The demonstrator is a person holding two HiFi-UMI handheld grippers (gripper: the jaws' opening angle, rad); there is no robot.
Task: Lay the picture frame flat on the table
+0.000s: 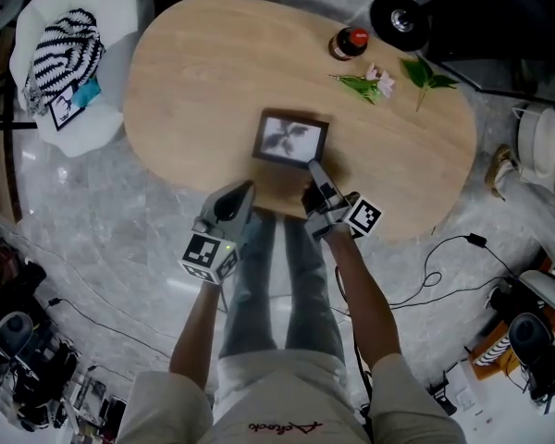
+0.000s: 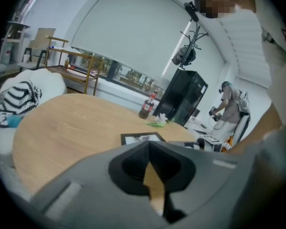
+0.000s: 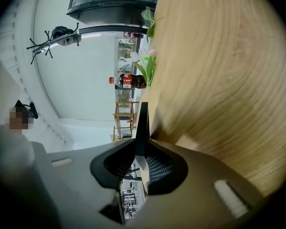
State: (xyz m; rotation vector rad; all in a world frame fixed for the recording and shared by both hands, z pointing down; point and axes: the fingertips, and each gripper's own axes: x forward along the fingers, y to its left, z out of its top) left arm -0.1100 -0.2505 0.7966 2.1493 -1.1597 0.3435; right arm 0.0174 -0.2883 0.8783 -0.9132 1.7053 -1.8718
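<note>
The dark-framed picture frame [image 1: 291,140] lies flat or close to flat on the oval wooden table [image 1: 194,81], near its front edge. My right gripper [image 1: 314,166] is at the frame's near right corner. In the right gripper view the frame [image 3: 143,123] shows edge-on as a thin dark strip, and the right gripper [image 3: 142,149] is shut on that strip. My left gripper [image 1: 243,191] hovers at the table's front edge, left of the frame and apart from it. Seen in its own view, the left gripper [image 2: 150,147] has its tips together and holds nothing, with the frame [image 2: 142,138] beyond it.
A cola bottle [image 1: 349,43] stands at the back of the table, with a flower and leaves [image 1: 370,83] beside it. A white chair with a striped cloth [image 1: 69,54] is off the table's left end. Cables [image 1: 444,276] run over the floor at right. A person [image 2: 231,104] stands far off.
</note>
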